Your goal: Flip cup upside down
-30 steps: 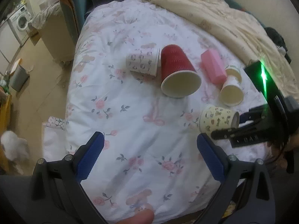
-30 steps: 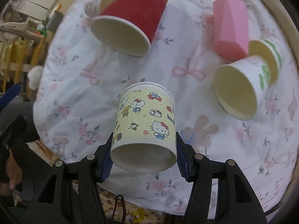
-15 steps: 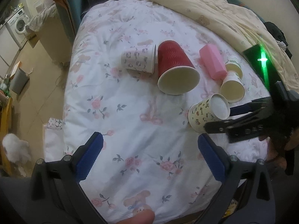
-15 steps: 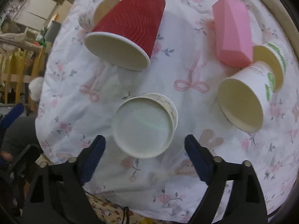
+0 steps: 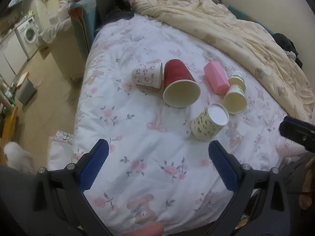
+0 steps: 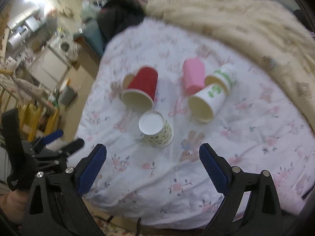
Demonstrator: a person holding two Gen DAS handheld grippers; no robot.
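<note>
Yellow cartoon cup (image 5: pixel 206 126): sitting upside down on the bed, white base (image 6: pixel 151 123) facing up, mouth down on the floral sheet (image 5: pixel 141 129). Nothing is touching it.
Where on the bed: toward the near edge of the sheet, just in front of the red cup (image 5: pixel 178 84) and just beside the white cup with green print (image 6: pixel 206 102).
Right claw (image 6: pixel 152 166): jaws spread wide, blue pads well apart, holding nothing. It hangs over the near edge with the yellow cup ahead of it and between the pad lines, but clear of both.
Left claw (image 5: pixel 157 162): also wide open and empty, over the near edge, yellow cup ahead and a bit to its right.
Red cup: lying on its side, mouth toward the cameras, mid-bed.
Small white patterned cup (image 5: pixel 147 75): on its side, touching the red cup's far-left flank.
Pink box (image 5: pixel 215 77): lying beside the two green-print cups (image 5: pixel 236 96), toward the rumpled beige quilt (image 5: pixel 226 27).
Right view: pretty blurry, so fine detail there is hard to call.
</note>
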